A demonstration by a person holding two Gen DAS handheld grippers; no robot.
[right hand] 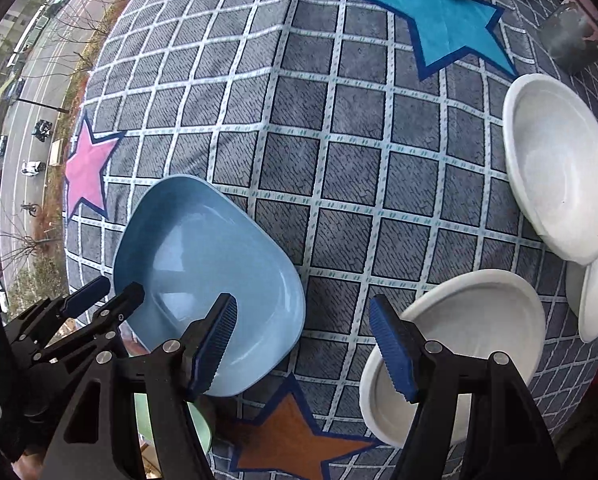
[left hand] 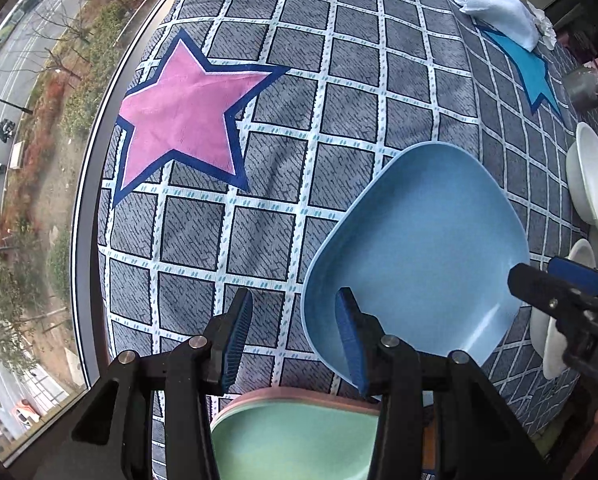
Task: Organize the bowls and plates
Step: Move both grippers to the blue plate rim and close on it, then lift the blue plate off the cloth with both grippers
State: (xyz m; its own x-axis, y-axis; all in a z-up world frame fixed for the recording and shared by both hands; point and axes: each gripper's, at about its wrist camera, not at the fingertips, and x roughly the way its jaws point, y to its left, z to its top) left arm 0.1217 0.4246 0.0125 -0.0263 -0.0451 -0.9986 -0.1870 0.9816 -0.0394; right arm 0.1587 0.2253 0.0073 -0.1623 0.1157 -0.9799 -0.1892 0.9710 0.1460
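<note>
Left tongs point(left hand: 295, 336) part-spread, nothing pinched, straddling the near rim of the pale blue rounded-square plastic plate point(left hand: 419, 248), lower right of the left view on the grey grid-cloth surface point(left hand: 339, 100). Right tongs point(right hand: 303, 344) spread wide, empty, hanging between the blue plate and the white round shallow bowl point(right hand: 459, 344), lower right. Judgement: seat one pad inside the rim, one outside, close squarely, lift level, then stack on the mint-green plate point(left hand: 295, 440) at bottom centre.
</note>
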